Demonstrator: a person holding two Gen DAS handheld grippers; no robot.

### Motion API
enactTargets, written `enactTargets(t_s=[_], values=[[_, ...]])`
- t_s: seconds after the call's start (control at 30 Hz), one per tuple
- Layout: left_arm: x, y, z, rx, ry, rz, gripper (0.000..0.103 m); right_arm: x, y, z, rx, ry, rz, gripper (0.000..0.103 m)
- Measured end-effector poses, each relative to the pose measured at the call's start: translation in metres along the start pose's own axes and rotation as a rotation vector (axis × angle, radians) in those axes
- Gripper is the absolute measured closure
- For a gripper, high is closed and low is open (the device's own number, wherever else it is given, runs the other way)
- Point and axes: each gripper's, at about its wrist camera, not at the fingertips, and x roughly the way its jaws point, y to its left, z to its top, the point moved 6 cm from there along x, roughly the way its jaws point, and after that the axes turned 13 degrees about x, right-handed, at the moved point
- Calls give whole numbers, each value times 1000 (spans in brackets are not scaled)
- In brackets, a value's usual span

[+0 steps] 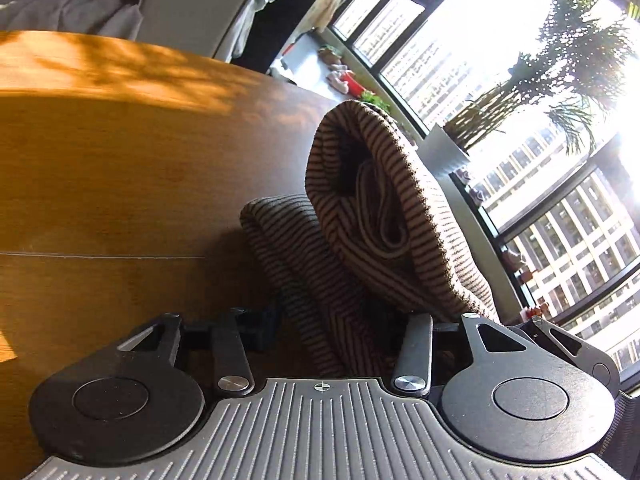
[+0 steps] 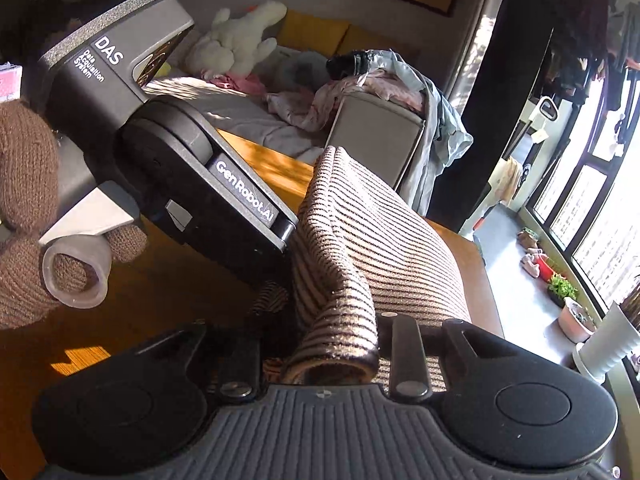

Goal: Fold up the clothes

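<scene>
Draping in bunched folds, striped brown-and-tan garment [image 1: 384,216] sits clenched in both claws [image 1: 340,340] [image 2: 332,360].

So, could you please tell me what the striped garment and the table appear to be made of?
The striped garment looks like soft ribbed knit, matte and fuzzy-edged, judging by its limp drape. The table looks like smooth wood or wood veneer, showing warm grain with a faint sheen.

Both wrist cams low, close, fwd; share striped cloth [image 1: 360,220] & table [image 1: 120,160].
</scene>
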Motion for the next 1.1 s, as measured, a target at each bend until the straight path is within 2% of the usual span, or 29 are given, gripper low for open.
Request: enactTargets(t_s=[0.1, 0.23, 0.33, 0.47, 0.53, 0.6, 0.7, 0.8, 0.87, 0.9, 1.0, 1.03, 1.1], values=[[-15, -2, 2, 33, -13, 44, 49, -1, 4, -4, -8, -26, -2, 69], [-54, -2, 16, 40, -103, 108, 48, -3, 10, -7, -21, -54, -7, 59], [-66, -18, 38, 66, -164, 80, 50, -7, 13, -8, -66, -65, 4, 47], [-83, -39, 67, 100, -244, 41, 50, -20, 8, -10, -81, -84, 39, 38], [-67, -48, 74, 105, -222, 6, 50, -33, -1, -9, -50, -98, 76, 34], [-46, -52, 78, 117, -194, 3, 50, -48, -12, -4, -7, -123, 125, 31], [-22, -46, 80, 119, -155, 21, 50, -74, -32, 12, 88, -200, 232, 32], [-5, -34, 77, 95, -109, 39, 50, -85, -46, 29, 154, -238, 301, 66], [1, -27, 70, 77, -82, 51, 50, -75, -51, 33, 198, -220, 337, 66], [4, -25, 65, 69, -71, 56, 50, -64, -51, 29, 215, -183, 348, 66], [8, -17, 49, 44, -40, 64, 46, -23, -47, 3, 258, 0, 376, 66], [8, -15, 44, 35, -34, 61, 43, -15, -46, -8, 266, 32, 387, 66], [2, -7, 30, 9, -32, 41, 40, -14, -45, -22, 279, 22, 402, 66]])
